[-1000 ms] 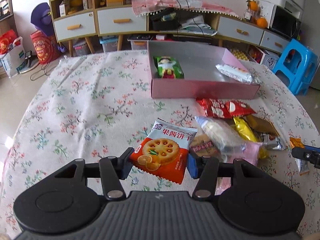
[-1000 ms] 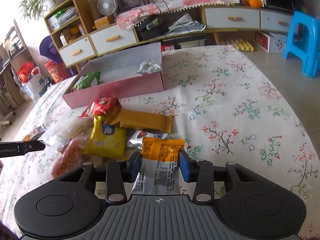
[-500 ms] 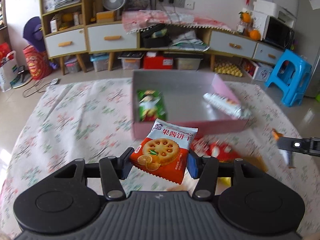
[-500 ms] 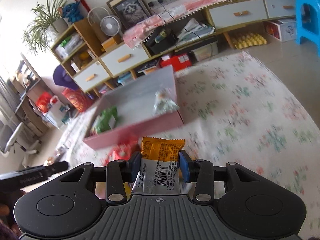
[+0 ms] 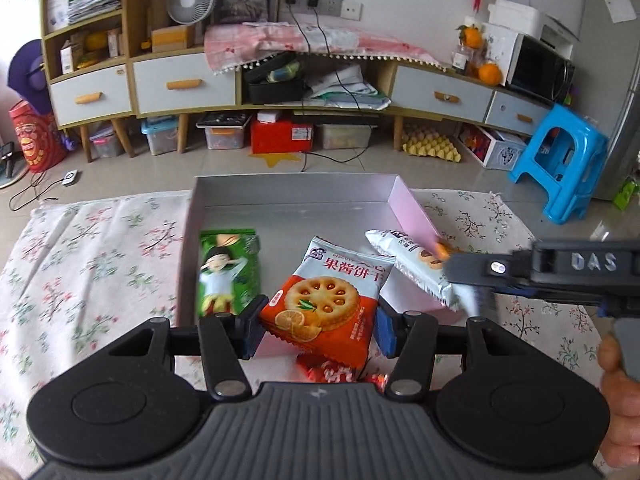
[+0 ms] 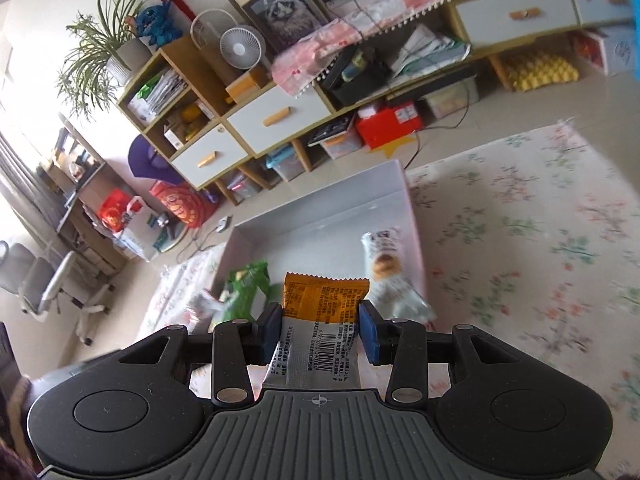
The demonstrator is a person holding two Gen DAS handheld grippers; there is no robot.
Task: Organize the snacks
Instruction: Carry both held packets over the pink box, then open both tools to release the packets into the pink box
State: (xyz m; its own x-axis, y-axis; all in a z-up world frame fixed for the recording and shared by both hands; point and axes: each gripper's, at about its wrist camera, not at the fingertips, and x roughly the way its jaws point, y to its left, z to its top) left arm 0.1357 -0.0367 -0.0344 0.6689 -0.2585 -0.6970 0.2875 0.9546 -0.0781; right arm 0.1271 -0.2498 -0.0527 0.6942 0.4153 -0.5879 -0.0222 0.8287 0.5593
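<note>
My left gripper [image 5: 318, 330] is shut on an orange-and-white biscuit packet [image 5: 326, 304] and holds it over the near edge of the pink box [image 5: 412, 208]. My right gripper [image 6: 319, 334] is shut on an orange-and-silver snack packet [image 6: 320, 320], also held above the box [image 6: 414, 224]; it shows from the side in the left wrist view [image 5: 472, 276]. A green snack packet [image 5: 228, 272] and a white biscuit bar [image 5: 412, 264] lie inside the box.
The box stands at the far edge of the floral tablecloth [image 5: 88, 264]. A red snack packet [image 5: 332, 372] lies on the cloth under my left gripper. Shelves, drawers and a blue stool [image 5: 568, 160] stand on the floor beyond the table.
Both grippers lifted their packets off the table and carried them forward over the pink box. The snack pile on the cloth has dropped out of view.
</note>
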